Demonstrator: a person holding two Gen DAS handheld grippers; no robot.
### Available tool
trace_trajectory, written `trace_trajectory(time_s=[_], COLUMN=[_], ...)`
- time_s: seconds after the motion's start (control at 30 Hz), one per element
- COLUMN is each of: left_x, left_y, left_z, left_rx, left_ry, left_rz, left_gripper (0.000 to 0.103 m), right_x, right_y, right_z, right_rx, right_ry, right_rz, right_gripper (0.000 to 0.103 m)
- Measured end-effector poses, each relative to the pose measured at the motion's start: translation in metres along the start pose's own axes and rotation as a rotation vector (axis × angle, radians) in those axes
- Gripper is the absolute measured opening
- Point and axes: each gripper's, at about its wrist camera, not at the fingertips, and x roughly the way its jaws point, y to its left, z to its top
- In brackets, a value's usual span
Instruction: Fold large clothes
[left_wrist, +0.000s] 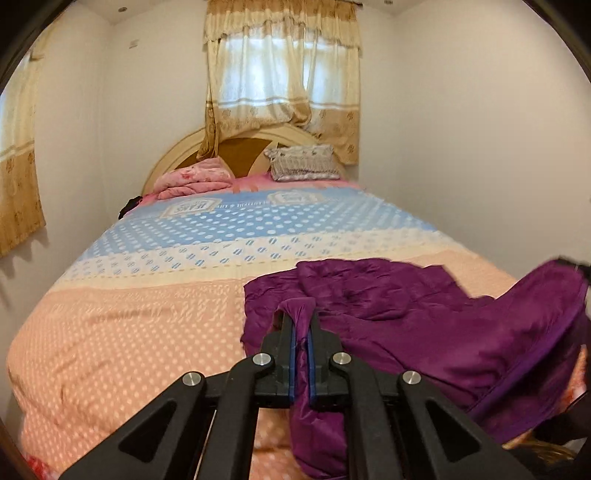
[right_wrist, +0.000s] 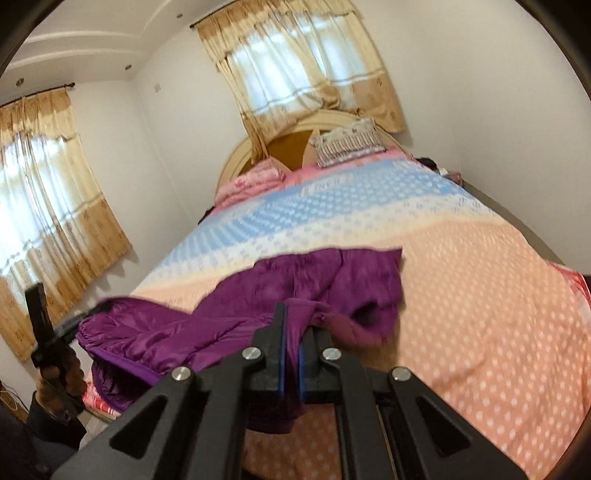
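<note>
Purple quilted jacket (left_wrist: 406, 317) lies crumpled on the near end of the bed (left_wrist: 147, 314); left gripper (left_wrist: 301, 332) and right gripper (right_wrist: 293, 332) each have jaws clamped on its fabric.

Bed (left_wrist: 129, 332) with dotted peach-and-blue cover: crumpled purple quilted garment (left_wrist: 388, 306) near foot edge; pink folded blanket (left_wrist: 192, 181) and patterned pillow (left_wrist: 303, 162) at headboard.

Purple garment (right_wrist: 258, 332): near hem hidden behind both grippers' fingers, edges motion-blurred in the right wrist view. Bed (left_wrist: 129, 332): foot corners cut off by frame edges. Dark item (left_wrist: 129, 206) at head-end left corner: unidentifiable.
</note>
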Motion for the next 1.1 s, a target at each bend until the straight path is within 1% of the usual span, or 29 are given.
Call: trace_trajectory(time_s=[0.07,0.1,0.13,0.17,0.2,0.27,0.3,0.33,0.37,0.4,0.43,0.5,0.57,0.6,0.63,0.67,0.73,0.77,0.8,0.83,0.9,0.97,1.0,1.1], left_x=[0.050,0.068,0.089,0.115,0.129,0.159,0.168,0.173,0.178,0.182,0.188,0.209,0.229,0.242,0.252,0.259,0.272,0.275,0.273,0.268,0.259,0.260,0.265,0.294], left_y=[0.000,0.000,0.001,0.008,0.009,0.017,0.022,0.026,0.032,0.035,0.039,0.043,0.042,0.042,0.042,0.043,0.043,0.041,0.037,0.032,0.017,0.001,-0.009,-0.023], left_z=[0.006,0.006,0.008,0.013,0.014,0.019,0.022,0.024,0.028,0.030,0.033,0.037,0.039,0.039,0.038,0.037,0.035,0.033,0.032,0.033,0.033,0.034,0.035,0.038], left_rx=[0.028,0.039,0.037,0.005,-0.007,-0.051,-0.071,-0.082,-0.097,-0.105,-0.117,-0.129,-0.129,-0.127,-0.130,-0.140,-0.160,-0.168,-0.180,-0.189,-0.183,-0.160,-0.129,-0.060], left_ry=[-0.002,-0.002,0.002,0.012,0.019,0.052,0.043,0.014,-0.019,-0.037,-0.049,-0.037,0.006,0.030,0.051,0.070,0.107,0.123,0.117,0.089,0.030,0.005,0.016,0.063], left_rz=[0.048,0.065,0.077,0.064,0.061,0.087,0.115,0.138,0.175,0.201,0.237,0.314,0.361,0.388,0.407,0.427,0.490,0.537,0.566,0.565,0.572,0.541,0.528,0.537], left_gripper=[0.004,0.008,0.009,0.010,0.015,0.038,0.059,0.069,0.072,0.081,0.088,0.089,0.089,0.089,0.089,0.089,0.089,0.089,0.089,0.089,0.089,0.090,0.090,0.090], right_x=[0.039,0.068,0.082,0.106,0.124,0.159,0.168,0.183,0.192,0.207,0.214,0.238,0.254,0.266,0.274,0.280,0.282,0.281,0.278,0.278,0.271,0.275,0.280,0.311], right_y=[-0.014,-0.021,-0.025,-0.034,-0.042,-0.055,-0.062,-0.067,-0.074,-0.081,-0.087,-0.097,-0.106,-0.112,-0.116,-0.119,-0.120,-0.116,-0.107,-0.100,-0.073,-0.049,-0.033,0.000], right_z=[0.013,0.023,0.026,0.032,0.035,0.040,0.041,0.044,0.045,0.048,0.048,0.050,0.048,0.048,0.048,0.047,0.049,0.051,0.052,0.053,0.049,0.041,0.035,0.018], right_rx=[0.034,0.036,0.025,0.053,0.090,0.105,0.106,0.111,0.122,0.138,0.143,0.167,0.198,0.217,0.230,0.248,0.270,0.260,0.226,0.200,0.121,0.046,-0.002,-0.115], right_ry=[0.007,0.006,0.001,0.004,0.020,0.030,0.034,0.044,0.052,0.062,0.069,0.087,0.099,0.116,0.130,0.140,0.118,0.106,0.104,0.101,0.086,0.080,0.087,0.171], right_rz=[0.003,-0.020,-0.047,-0.054,-0.055,-0.106,-0.116,-0.129,-0.133,-0.143,-0.152,-0.178,-0.204,-0.233,-0.243,-0.252,-0.264,-0.277,-0.313,-0.337,-0.366,-0.373,-0.369,-0.315], right_gripper=[0.006,0.006,0.006,0.006,0.006,0.006,0.006,0.006,0.006,0.006,0.006,0.007,0.009,0.012,0.026,0.051,0.073,0.076,0.076,0.076,0.078,0.079,0.079,0.079])
